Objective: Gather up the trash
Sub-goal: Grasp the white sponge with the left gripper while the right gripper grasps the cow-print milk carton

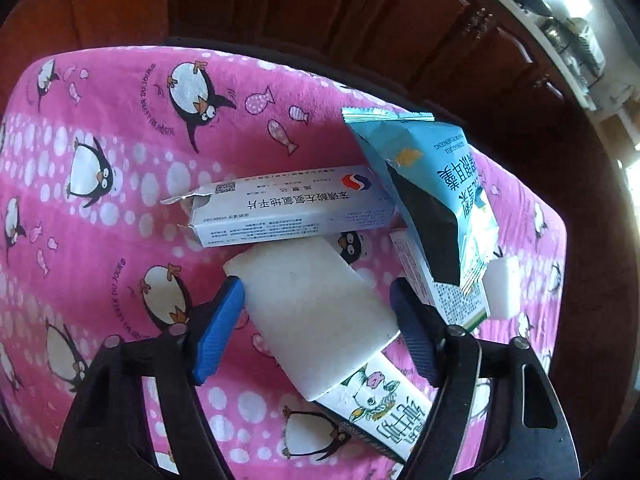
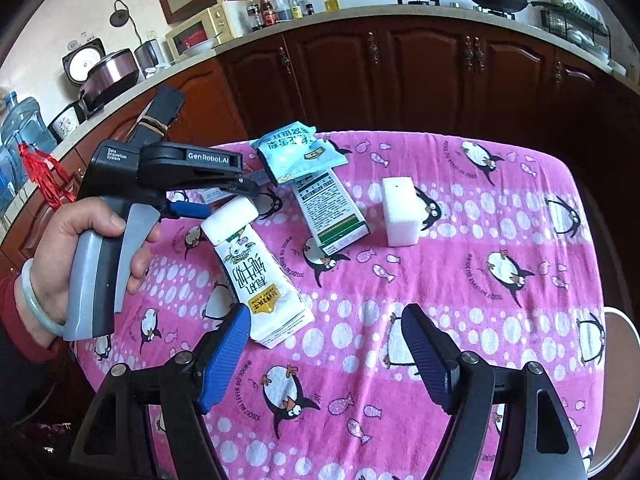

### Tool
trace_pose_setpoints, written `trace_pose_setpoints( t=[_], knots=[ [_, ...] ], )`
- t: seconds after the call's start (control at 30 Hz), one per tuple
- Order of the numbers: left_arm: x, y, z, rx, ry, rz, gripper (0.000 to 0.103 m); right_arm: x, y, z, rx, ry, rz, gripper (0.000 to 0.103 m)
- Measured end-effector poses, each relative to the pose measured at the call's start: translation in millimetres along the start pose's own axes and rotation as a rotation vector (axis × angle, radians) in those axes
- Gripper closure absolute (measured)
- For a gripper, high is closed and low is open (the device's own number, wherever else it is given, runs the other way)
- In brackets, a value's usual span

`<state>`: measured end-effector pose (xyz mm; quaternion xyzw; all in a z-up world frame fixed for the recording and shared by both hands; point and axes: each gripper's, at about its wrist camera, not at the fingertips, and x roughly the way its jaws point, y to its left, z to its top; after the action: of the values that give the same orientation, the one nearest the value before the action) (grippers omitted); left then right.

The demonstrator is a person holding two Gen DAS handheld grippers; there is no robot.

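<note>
Rectangular white foam block [image 1: 316, 316] between ribbed blue fingers [image 1: 218, 330].

Bright daylight, window glare, strong fisheye bending at edges.

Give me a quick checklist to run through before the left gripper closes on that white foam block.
1. White foam block sits between the left gripper's jaws: ok.
2. Pads pressing on the block: not ok, the jaws stand open with a gap on the right side.
3. Block free to lift: cannot tell, its near end lies on the milk carton.
4. Medicine box outside the jaws: ok, it lies just beyond the block.
5. Right gripper out of the way: ok, open and empty over the pink tablecloth.
6. Bin for the trash in view: not ok, none shows.
</note>
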<state>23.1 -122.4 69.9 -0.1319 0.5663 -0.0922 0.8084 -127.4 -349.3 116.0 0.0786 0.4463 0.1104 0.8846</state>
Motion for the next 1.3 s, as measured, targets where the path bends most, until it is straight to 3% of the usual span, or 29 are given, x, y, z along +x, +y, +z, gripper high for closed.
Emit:
trace_pose_setpoints(
  t=[0.03,0.1,0.2,0.37,0.43,0.5,0.7,0.77,0.9,1.03,1.07,1.17,1.3],
  knots=[
    [-2,3,0,0.005,0.006,-0.015,0.036,2,1,0,-0.005,0.002,0.003,0.028],
    [-12,7,-1,0.038,0.011,-0.064,0.06,6,4,1,-0.015,0.005,0.011,0.028],
    [-24,7,0,0.093,0.023,-0.073,0.074,12,12,2,-0.046,0.01,0.031,0.028],
    [-28,14,1,0.076,0.045,-0.118,0.073,30,33,8,-0.134,0.028,0.032,0.027],
    [-24,16,0,0.048,0.054,-0.12,0.063,33,37,10,-0.132,0.029,0.038,0.027],
    [-20,18,1,0.019,0.056,-0.098,0.041,33,39,10,-0.13,0.03,0.049,0.027],
    [-10,24,-1,-0.052,0.047,-0.083,0.029,29,38,3,-0.144,0.035,0.038,0.027],
    [-6,23,-4,-0.064,0.061,-0.059,0.029,29,34,5,-0.125,0.031,0.044,0.027],
    [-12,33,-6,-0.114,0.032,-0.109,0.024,27,30,6,-0.119,0.028,0.042,0.027],
    [0,38,-10,-0.116,0.077,-0.092,0.023,30,29,6,-0.113,0.034,0.042,0.027],
    [3,37,-12,-0.112,0.083,-0.089,0.025,31,29,6,-0.109,0.037,0.042,0.027],
    [5,40,-17,-0.095,0.091,-0.085,0.045,35,31,8,-0.106,0.041,0.048,0.027],
    [-9,50,-23,-0.05,0.084,-0.108,0.046,43,39,10,-0.143,0.049,0.058,0.027]
  ],
)
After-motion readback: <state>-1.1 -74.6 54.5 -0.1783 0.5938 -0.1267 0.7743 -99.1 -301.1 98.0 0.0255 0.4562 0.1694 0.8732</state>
